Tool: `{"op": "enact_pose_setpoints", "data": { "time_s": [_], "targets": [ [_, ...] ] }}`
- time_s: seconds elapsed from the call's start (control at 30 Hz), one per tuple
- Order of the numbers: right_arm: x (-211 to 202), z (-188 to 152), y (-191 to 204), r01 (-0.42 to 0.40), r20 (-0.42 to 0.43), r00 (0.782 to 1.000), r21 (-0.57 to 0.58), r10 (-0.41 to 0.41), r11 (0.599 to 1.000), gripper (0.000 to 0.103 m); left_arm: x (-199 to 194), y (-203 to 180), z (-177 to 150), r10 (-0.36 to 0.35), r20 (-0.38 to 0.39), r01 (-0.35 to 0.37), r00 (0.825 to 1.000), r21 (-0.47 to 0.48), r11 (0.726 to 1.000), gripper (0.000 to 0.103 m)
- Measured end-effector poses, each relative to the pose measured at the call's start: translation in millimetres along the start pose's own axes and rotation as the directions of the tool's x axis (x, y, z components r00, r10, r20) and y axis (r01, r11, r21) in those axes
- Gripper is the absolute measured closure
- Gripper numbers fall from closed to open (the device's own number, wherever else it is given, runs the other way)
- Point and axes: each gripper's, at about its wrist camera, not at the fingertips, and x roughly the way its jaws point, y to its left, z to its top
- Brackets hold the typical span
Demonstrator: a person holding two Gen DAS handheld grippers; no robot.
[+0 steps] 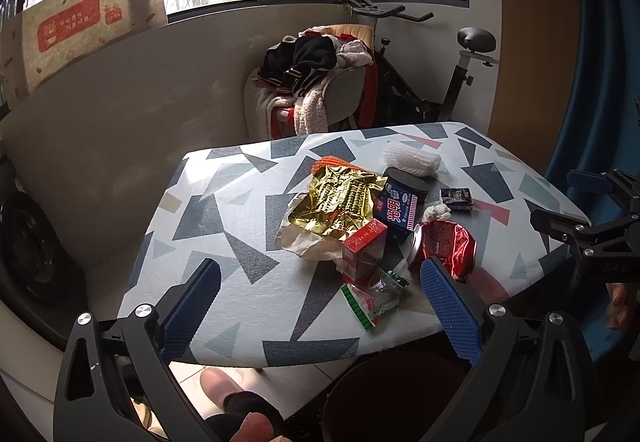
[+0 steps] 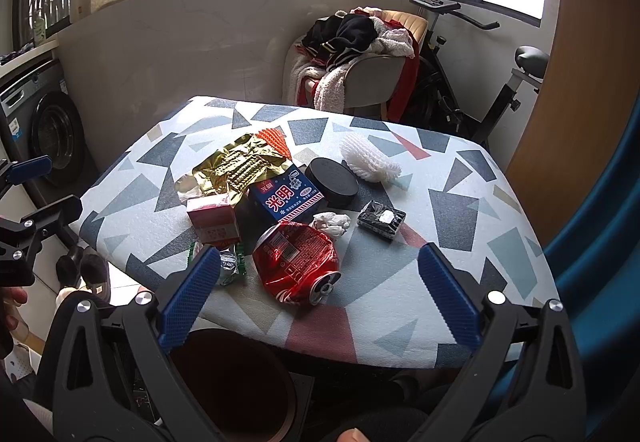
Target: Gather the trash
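Daylight from barred windows falls on a bench point(image 2: 460, 210) covered with a cloth of grey, blue and red triangles, behind which a chair heaped with clothes point(image 2: 356, 54) and an exercise bike point(image 2: 480, 90) are seen. Trash is gathered at the middle of the bench: a crumpled gold foil wrapper point(image 2: 236, 166), a blue carton point(image 2: 288, 198) leaning against a black round lid point(image 2: 332, 176), a pink carton point(image 2: 212, 218), a crushed red can point(image 2: 298, 262) near the front edge, a green-edged clear wrapper point(image 2: 230, 262) just beside the can, a balled tissue point(image 2: 332, 222), a small black packet point(image 2: 380, 220) and white foam netting point(image 2: 368, 158). A dark brown bin point(image 2: 236, 382) is placed below the near edge. The right tool point(image 2: 320, 290) is held released above the can, nothing between its blue pads. The left tool point(image 1: 320, 306) is likewise spread wide and empty, over the clear wrapper.
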Motion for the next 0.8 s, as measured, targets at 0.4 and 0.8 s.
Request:
{"op": "enact_pose_setpoints", "data": {
  "time_s": [0.4, 0.8],
  "targets": [
    [-0.4, -0.6, 0.6, 0.001, 0.000, 1.000, 0.000, -0.001, 1.000, 0.006, -3.3, -1.4, 3.8, -0.016, 0.005, 0.016, 1.000, 0.012, 1.000, 0.005],
    [-0.5, -0.1, 0.8, 0.000, 0.004, 1.000, -0.002, 0.000, 1.000, 0.006, -2.2, 0.7, 4.9, 0.023, 0.029, -0.023, 0.999, 0.008, 1.000, 0.005]
  ]
}}
